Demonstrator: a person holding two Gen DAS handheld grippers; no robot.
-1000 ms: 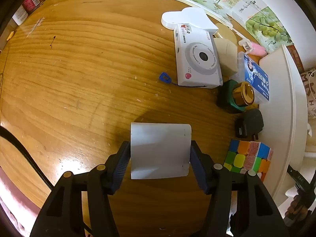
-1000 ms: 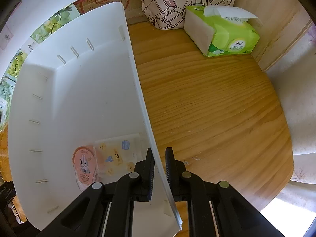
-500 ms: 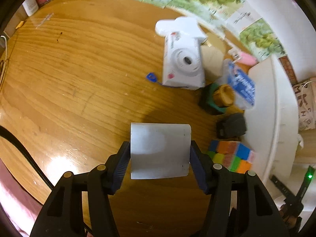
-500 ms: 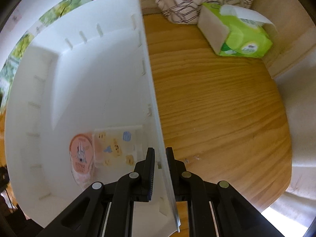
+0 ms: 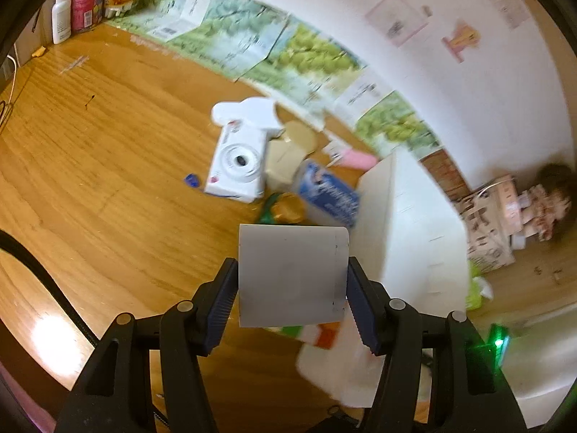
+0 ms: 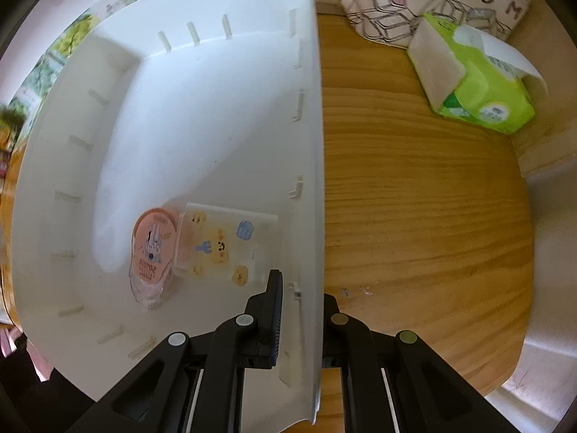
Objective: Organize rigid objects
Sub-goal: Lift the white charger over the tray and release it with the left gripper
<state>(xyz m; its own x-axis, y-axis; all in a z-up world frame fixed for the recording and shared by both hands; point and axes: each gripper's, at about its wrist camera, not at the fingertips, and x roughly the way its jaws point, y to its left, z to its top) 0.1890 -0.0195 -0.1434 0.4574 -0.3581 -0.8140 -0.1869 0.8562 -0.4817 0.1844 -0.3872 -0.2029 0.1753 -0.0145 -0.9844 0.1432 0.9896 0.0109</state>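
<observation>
left gripper point(image 5: 293, 290) clamping grey card point(image 5: 292, 274), right gripper point(image 6: 301, 310) pinching bin wall point(image 6: 313, 180)

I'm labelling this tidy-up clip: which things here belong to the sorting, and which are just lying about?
Sorting:
- grey block in left gripper
- white bin clamped by right gripper
- toy camera
- clear sticker box

Lying about:
- tissue pack
- bottles
- posters

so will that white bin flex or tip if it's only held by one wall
Probably stiff: the white bin wall looks straight where the right gripper pinches it. It likely tips little, holding only a pink container and a clear case.
</observation>
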